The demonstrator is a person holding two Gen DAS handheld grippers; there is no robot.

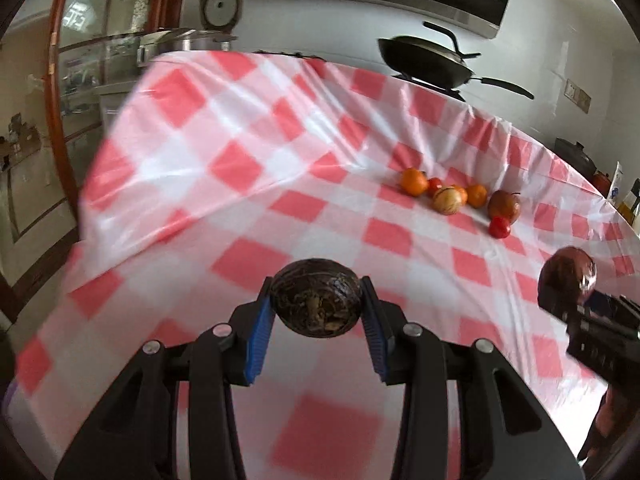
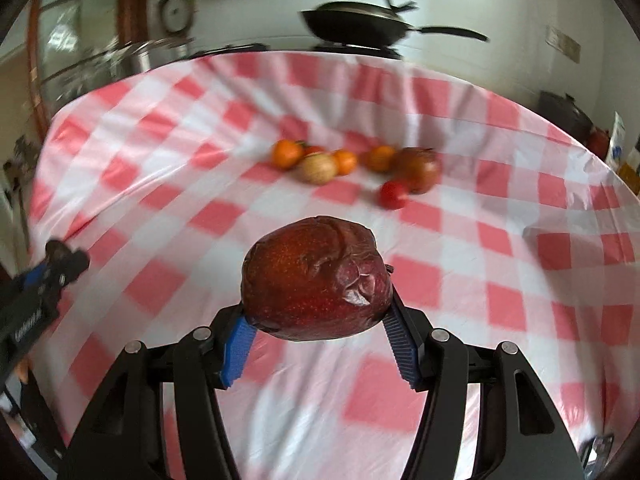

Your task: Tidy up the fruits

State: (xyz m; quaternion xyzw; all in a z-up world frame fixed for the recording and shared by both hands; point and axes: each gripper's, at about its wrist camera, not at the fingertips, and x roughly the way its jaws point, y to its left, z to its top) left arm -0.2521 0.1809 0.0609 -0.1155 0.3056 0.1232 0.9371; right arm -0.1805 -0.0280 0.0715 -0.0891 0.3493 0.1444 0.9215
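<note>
Nearest my left camera, the left tool [image 1: 316, 306] is closed on a dark, wrinkled round fruit [image 1: 316, 298], clamped side to side between the blue pads [image 1: 262, 332]. Both pads bear on its widest part, so I judge the grip centred and secure. It hangs clear of the checked cloth [image 1: 240, 168] over the near part of the worktop.

On the right camera, the right tool [image 2: 316, 320] is closed on a shrivelled dark-red fruit [image 2: 316, 280]. That fruit sits on top of the pads rather than deep between them, overhanging forward; I judge this hold the less certain of the two. It too is held above the cloth [image 2: 160, 280], not resting on it.

Remaining fruit lies in one loose cluster well ahead of both tools, toward the far right part of the worktop: oranges [image 1: 414, 181], a pale striped fruit [image 1: 447, 200], a brownish fruit [image 1: 504, 205] and a small red one [image 1: 499, 227] just beside it. I judge both held fruits are being carried for grouping; no container is visible.
</note>
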